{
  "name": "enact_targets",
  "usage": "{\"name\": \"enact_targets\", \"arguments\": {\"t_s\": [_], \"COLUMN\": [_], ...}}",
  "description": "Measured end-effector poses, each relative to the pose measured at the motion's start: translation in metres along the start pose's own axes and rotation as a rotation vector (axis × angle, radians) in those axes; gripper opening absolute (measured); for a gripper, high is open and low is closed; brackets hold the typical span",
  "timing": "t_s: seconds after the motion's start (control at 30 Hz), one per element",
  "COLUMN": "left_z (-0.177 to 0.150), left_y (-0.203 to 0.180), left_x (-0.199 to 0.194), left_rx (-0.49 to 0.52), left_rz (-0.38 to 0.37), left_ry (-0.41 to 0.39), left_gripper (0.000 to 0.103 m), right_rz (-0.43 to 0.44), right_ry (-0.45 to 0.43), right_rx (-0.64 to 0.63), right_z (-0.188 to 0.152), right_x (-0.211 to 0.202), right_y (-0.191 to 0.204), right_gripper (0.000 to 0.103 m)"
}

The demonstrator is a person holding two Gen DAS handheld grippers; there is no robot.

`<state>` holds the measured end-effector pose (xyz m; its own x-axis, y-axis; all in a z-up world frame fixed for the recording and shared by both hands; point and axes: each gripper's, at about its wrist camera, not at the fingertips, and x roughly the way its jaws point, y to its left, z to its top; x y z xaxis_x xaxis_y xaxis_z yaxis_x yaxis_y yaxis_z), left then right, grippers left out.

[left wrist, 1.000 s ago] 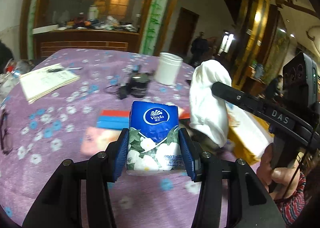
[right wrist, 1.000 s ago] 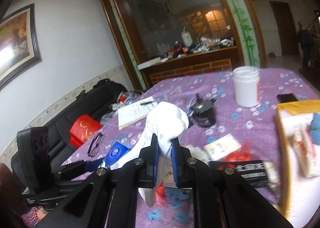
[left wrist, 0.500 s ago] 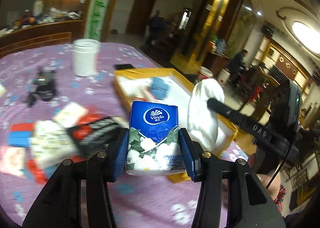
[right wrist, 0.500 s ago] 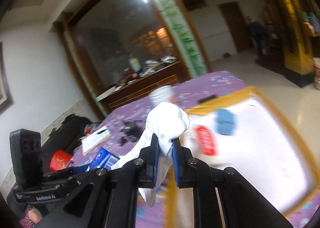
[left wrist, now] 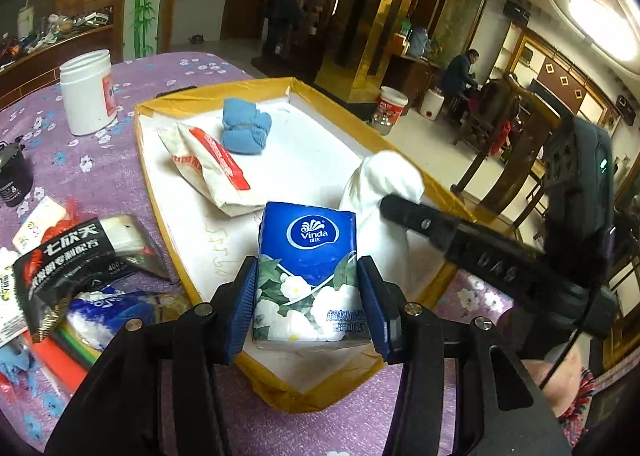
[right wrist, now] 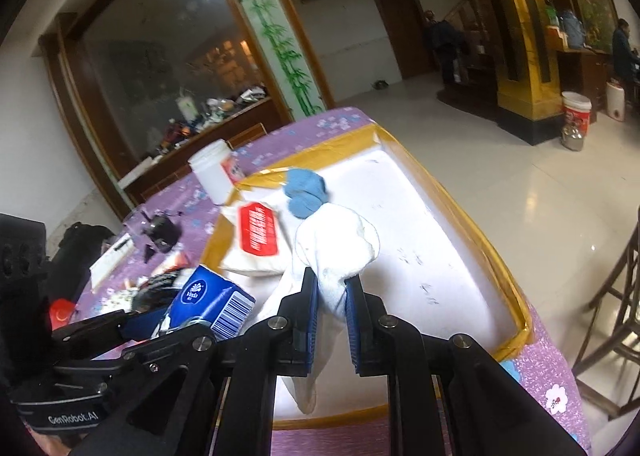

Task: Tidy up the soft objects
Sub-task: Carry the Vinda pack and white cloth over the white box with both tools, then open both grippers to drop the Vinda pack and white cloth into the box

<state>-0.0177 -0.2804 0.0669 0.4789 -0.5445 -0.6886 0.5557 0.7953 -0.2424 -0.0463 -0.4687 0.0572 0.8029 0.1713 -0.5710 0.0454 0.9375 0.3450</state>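
In the lower centre of the left wrist view, the left gripper [left wrist: 307,296] clamps a blue tissue pack [left wrist: 308,272] between its pads, above the near gold rim of a white-floored tray [left wrist: 304,400]. In the right wrist view, the right gripper [right wrist: 332,308] pinches a white sock [right wrist: 334,252], which hangs over the tray's near end. Mid-tray lies a red-and-white packet [left wrist: 208,167], with a blue cloth bundle [left wrist: 245,131] just beyond it. The tray's right and far floor lies bare. Packets clutter the purple tablecloth [left wrist: 100,163] at left.
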Motion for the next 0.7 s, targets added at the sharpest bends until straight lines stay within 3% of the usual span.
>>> {"name": "enact_targets", "arguments": {"t_s": [0.23, 0.7], "left_z": [-0.0103, -0.0083], "left_y": [-0.0027, 0.0000], "left_x": [0.0091, 0.0099], "left_rx": [0.045, 0.045], "left_rz": [0.030, 0.022], "left_ry": [0.004, -0.004], "left_gripper": [0.047, 0.051], "right_rz": [-0.001, -0.075], "right_ry": [0.007, 0.045], "right_rx": [0.012, -0.016], "right_z": [-0.0036, -0.0048], "right_x": [-0.0003, 0.0073], "right_y": [-0.0004, 0.0059], "right_gripper": [0.016, 0.017]}}
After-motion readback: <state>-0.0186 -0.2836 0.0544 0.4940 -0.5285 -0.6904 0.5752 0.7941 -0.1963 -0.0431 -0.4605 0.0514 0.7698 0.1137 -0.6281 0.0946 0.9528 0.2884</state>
